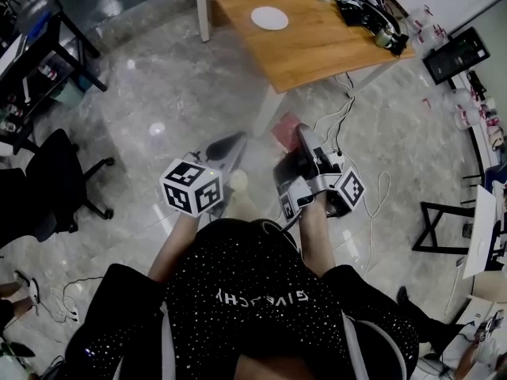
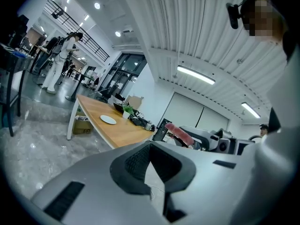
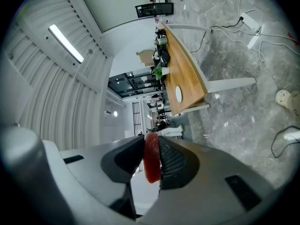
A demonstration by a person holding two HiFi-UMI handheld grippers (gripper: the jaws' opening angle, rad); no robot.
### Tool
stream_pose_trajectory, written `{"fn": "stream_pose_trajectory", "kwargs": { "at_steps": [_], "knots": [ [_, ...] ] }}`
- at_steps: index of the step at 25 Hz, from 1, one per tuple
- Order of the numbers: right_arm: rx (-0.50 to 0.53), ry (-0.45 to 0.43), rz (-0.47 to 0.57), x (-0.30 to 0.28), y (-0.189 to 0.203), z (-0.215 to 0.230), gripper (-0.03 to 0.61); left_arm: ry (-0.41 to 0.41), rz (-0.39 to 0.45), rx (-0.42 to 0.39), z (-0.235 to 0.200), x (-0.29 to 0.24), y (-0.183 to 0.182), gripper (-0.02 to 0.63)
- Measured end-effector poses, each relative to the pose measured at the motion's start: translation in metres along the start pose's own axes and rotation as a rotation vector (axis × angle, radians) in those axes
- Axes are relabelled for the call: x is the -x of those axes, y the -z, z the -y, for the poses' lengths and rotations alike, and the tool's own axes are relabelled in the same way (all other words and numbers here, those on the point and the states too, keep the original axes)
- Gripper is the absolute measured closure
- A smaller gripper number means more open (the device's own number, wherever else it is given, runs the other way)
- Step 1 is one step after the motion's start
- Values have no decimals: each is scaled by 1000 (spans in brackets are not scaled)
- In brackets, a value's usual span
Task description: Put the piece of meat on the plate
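Meat [image 3: 152,165] clamped in right tool [image 3: 151,142], well short of plate [image 1: 269,17]; left tool [image 2: 150,146] closed, empty. Risks slipping out if jolted.

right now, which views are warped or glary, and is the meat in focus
Head view: even light, lamp glare on the glossy floor. Left gripper view and right gripper view: heavy fisheye bending, dark corners. Right gripper view: the piece of meat looks fairly sharp.

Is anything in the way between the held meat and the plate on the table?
Nothing visible does. The right hand-held gripper is shut on the piece of meat. Bare floor leads to the wooden table, where the plate lies empty. The clutter sits at the table's far end.
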State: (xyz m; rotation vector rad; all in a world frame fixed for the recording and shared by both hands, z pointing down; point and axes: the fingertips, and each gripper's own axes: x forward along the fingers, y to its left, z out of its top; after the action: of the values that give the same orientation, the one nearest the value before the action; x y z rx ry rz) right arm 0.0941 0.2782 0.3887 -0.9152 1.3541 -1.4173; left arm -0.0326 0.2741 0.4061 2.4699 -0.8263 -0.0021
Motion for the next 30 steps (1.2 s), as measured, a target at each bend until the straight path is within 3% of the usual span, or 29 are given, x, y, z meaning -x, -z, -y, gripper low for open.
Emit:
{"fn": "stream_pose_trajectory", "kwargs": {
  "at_steps": [6, 30],
  "knots": [
    [-2, 4, 3, -56, -30, 3, 480, -23, -20, -48, -35, -45, -30, 605],
    [-27, 26, -56, -169, -94, 30, 480, -49, 9, -21, -103, -141, -68, 605]
  ]
}}
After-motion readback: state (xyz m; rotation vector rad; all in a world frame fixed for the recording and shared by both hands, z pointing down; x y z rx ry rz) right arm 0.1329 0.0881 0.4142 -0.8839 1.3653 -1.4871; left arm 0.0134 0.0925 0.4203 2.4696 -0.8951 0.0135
